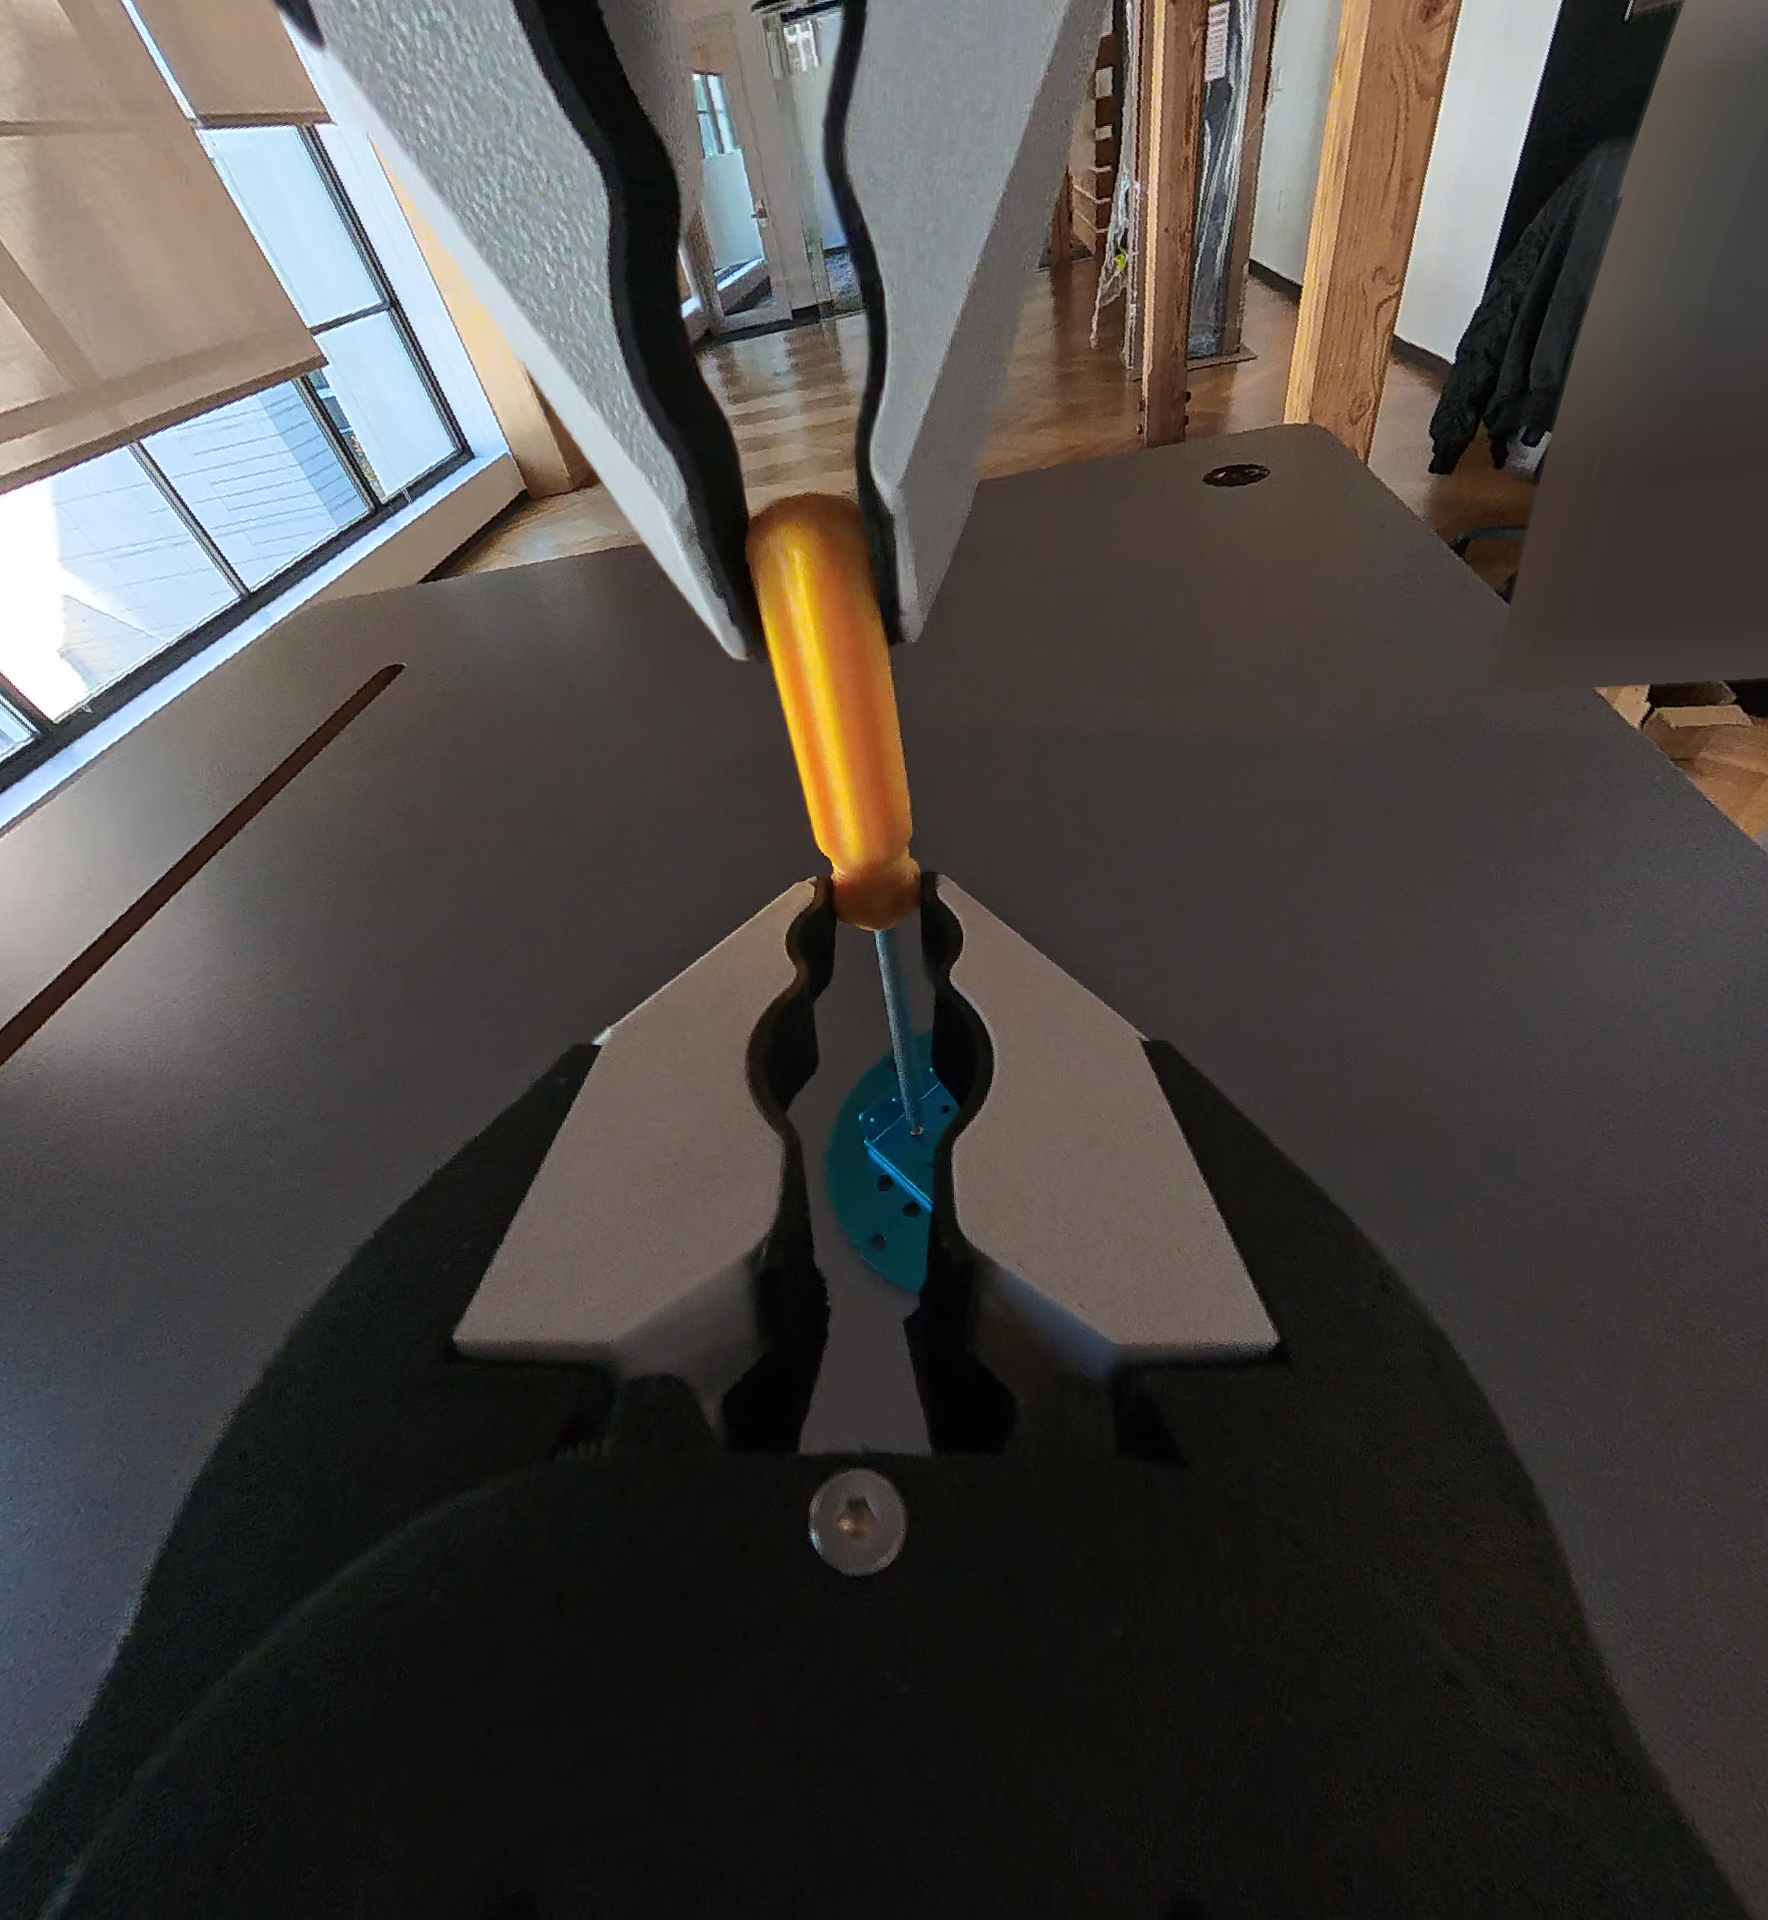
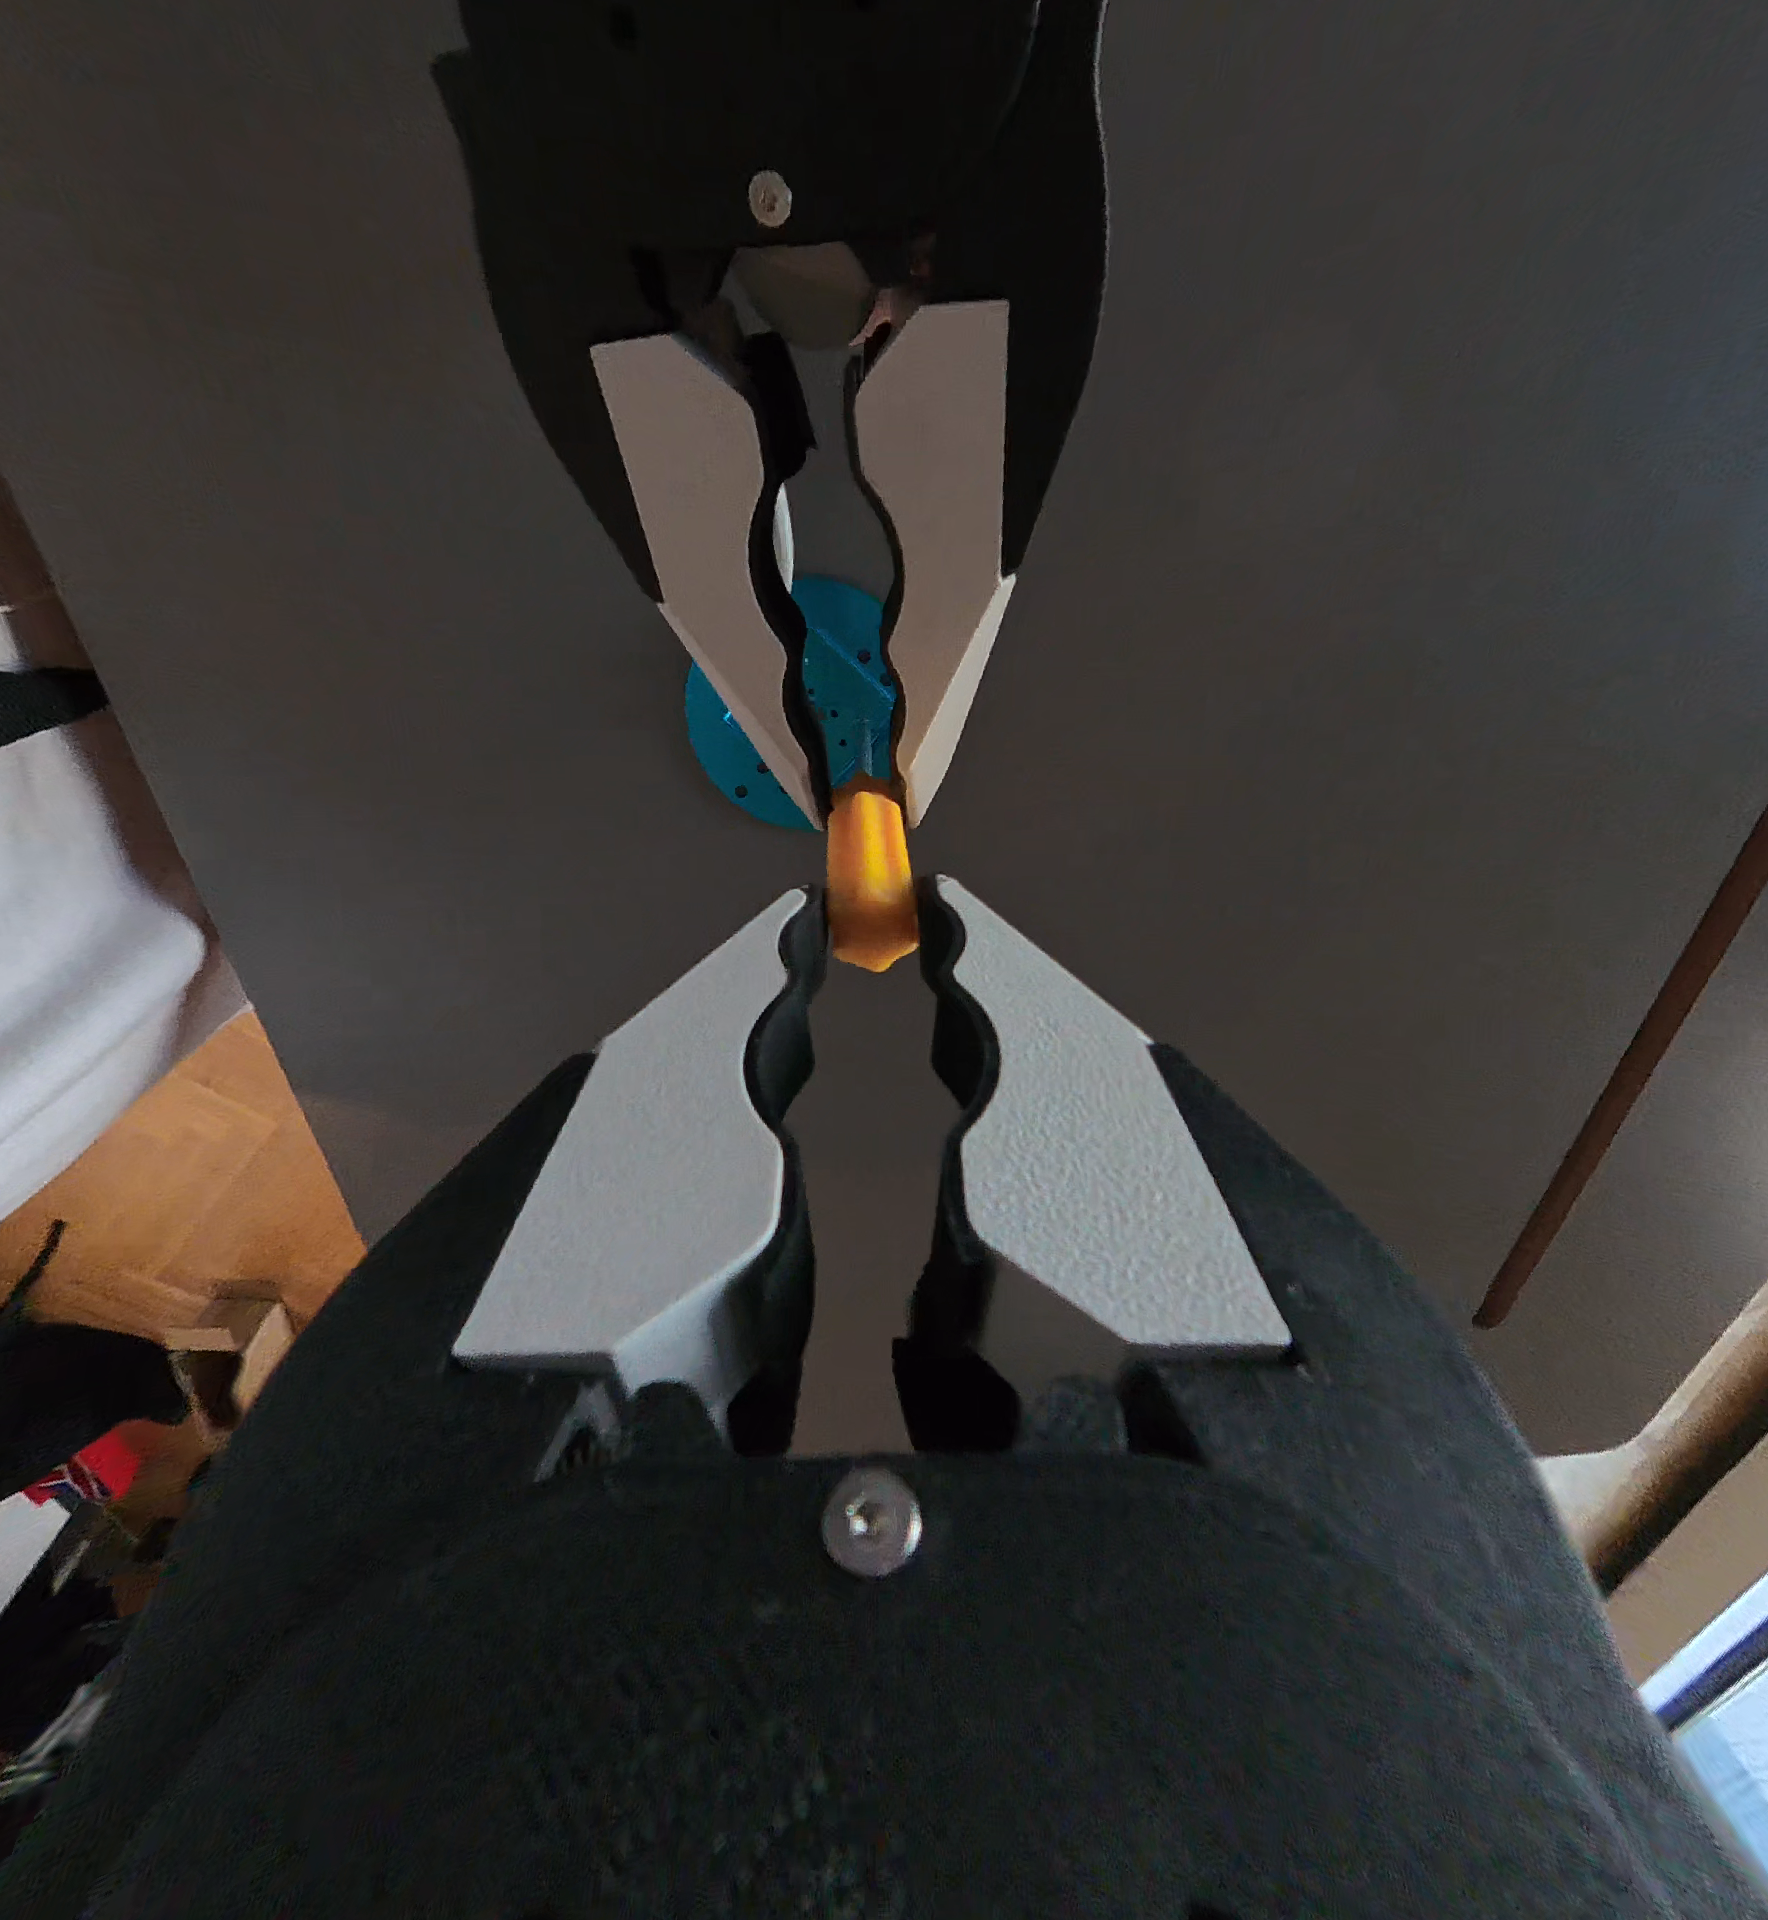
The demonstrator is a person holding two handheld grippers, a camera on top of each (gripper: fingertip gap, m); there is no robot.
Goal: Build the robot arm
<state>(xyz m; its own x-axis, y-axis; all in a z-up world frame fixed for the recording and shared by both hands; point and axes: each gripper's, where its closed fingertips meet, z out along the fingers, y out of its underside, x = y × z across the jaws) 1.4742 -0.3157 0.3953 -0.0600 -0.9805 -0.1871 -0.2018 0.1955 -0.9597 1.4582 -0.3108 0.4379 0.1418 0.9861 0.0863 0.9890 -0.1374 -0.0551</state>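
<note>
An orange-handled screwdriver (image 1: 844,717) stands nearly upright over a dark grey table (image 1: 1275,935). Its thin shaft (image 1: 895,1029) reaches down to a small blue angle bracket (image 1: 906,1143) on a blue perforated disc (image 1: 864,1195) that lies on the table. My left gripper (image 1: 877,894) is shut on the screwdriver's lower collar, just above the disc. My right gripper (image 1: 826,634) comes in from above and is shut on the handle's top end. In the right wrist view the right gripper (image 2: 869,894) clamps the handle (image 2: 867,883), with the left gripper (image 2: 864,816) beyond it over the disc (image 2: 724,727).
A long narrow slot (image 1: 163,883) cuts the tabletop on the left and a round grommet hole (image 1: 1235,475) sits near its far edge. Windows with blinds (image 1: 80,416) lie to the left, wooden posts (image 1: 1368,208) beyond. A person in white (image 2: 28,935) stands at the table edge. About 5 cm separates my left fingertips from my right.
</note>
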